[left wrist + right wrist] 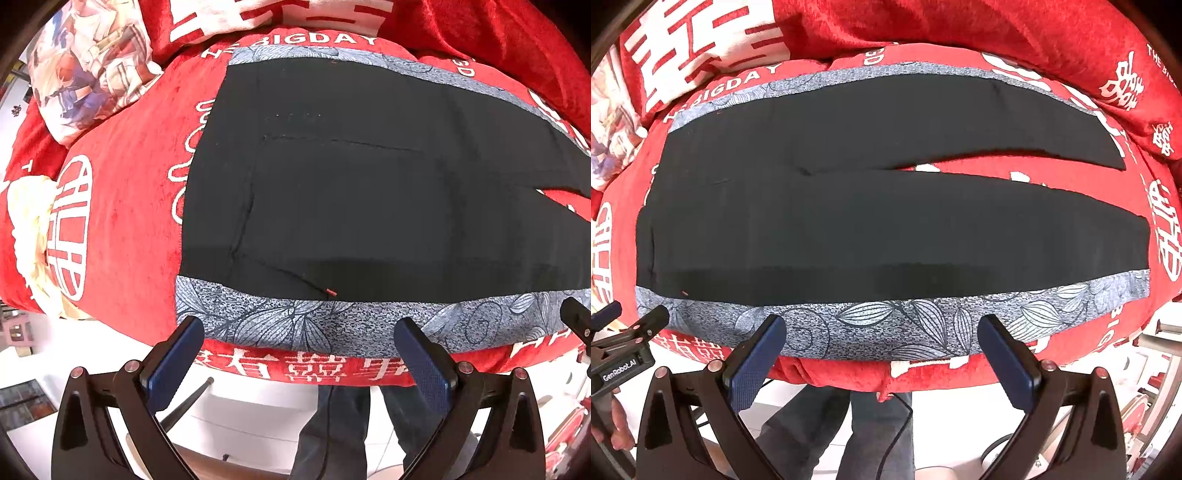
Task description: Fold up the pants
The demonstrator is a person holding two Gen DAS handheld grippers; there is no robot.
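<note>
Black pants (849, 221) lie flat, unfolded, on a grey leaf-print cloth (886, 328) over a red blanket (1052, 44); waist to the left, 2 legs splayed right, so a lengthwise fold looks like the first step. Left gripper (299, 354) and right gripper (882, 350) both hover off the near edge, fingers spread wide, grasping nothing. My read: lined up along the near leg's side seam to lift it over the far leg.
</note>
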